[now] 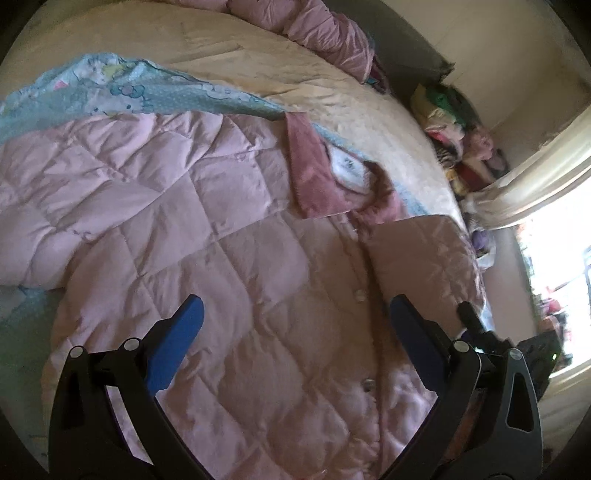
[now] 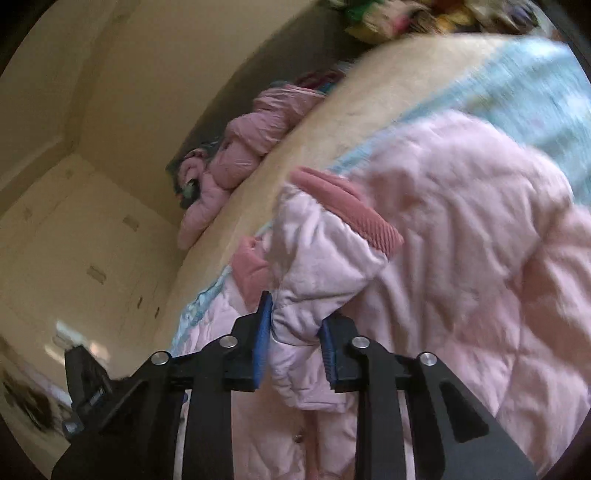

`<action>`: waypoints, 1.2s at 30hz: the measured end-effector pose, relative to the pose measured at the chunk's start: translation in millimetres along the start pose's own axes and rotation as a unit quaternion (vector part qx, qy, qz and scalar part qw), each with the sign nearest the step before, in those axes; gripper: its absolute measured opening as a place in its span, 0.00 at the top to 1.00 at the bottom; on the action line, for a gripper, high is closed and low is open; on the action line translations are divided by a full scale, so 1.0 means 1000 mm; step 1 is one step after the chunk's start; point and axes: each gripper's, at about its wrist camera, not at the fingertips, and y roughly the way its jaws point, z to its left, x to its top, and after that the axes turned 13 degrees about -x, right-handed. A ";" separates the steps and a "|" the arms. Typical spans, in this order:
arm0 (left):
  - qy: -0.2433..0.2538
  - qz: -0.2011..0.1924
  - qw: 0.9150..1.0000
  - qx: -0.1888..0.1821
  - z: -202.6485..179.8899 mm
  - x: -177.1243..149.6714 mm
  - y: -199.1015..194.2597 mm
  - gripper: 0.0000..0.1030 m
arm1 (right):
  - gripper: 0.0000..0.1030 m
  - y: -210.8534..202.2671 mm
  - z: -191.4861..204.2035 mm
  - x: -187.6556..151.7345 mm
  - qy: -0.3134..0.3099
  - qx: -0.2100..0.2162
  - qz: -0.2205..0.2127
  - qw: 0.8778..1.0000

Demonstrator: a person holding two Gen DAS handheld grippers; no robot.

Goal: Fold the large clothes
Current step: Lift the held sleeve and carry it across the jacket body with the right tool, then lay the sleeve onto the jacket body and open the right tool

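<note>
The left gripper [image 1: 295, 314] hung above the pink quilted coat [image 1: 207, 229] with its blue jaws spread wide and nothing between them. The right gripper [image 2: 295, 332] had its jaws clamped on a fold of the coat's sleeve [image 2: 325, 280], whose darker ribbed cuff [image 2: 347, 210] stuck up past the fingers. The coat lay front up on a pale blue printed blanket [image 1: 110, 92], its long axis running from the hem near the left gripper toward the dark pink collar [image 1: 332, 177] farther off. Under the blanket was a cream bed [image 1: 258, 55]. At the bed's far edge lay another bunched pink garment [image 1: 325, 33], a pile of mixed clothes [image 1: 458, 122] against the cream wall [image 1: 509, 55], and a bright window [image 1: 554, 258] with a curtain to the right
</note>
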 end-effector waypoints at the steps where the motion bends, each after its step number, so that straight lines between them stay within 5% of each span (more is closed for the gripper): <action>1: -0.011 -0.006 1.000 -0.022 0.003 0.002 -0.004 0.08 | 0.81 -0.002 0.008 -0.001 -0.024 0.002 -0.006 1.000; 6: -0.053 -0.028 0.992 -0.108 0.016 0.006 -0.015 0.08 | 0.82 0.007 0.064 -0.033 -0.175 -0.001 0.005 0.985; 12: -0.088 -0.025 0.986 -0.136 0.028 0.007 -0.010 0.08 | 0.82 0.028 0.097 -0.077 -0.289 -0.016 0.052 0.956; 17: -0.098 -0.003 0.987 -0.125 0.032 0.003 0.006 0.08 | 0.75 0.032 0.103 -0.095 -0.317 -0.020 0.071 0.946; 23: -0.114 0.036 0.984 -0.132 0.034 -0.007 0.035 0.09 | 0.44 0.027 0.098 -0.095 -0.283 0.046 0.113 0.951; 31: -0.053 0.054 0.994 -0.079 0.021 -0.018 0.056 0.10 | 0.42 0.005 0.088 -0.095 -0.284 0.029 0.125 0.950; 33: -0.017 0.058 0.997 -0.038 0.012 -0.021 0.061 0.30 | 0.42 -0.002 0.078 -0.092 -0.274 0.022 0.122 0.954; 36: 0.041 0.052 0.998 0.008 -0.002 -0.025 0.062 0.44 | 0.42 -0.015 0.061 -0.085 -0.267 0.003 0.115 0.957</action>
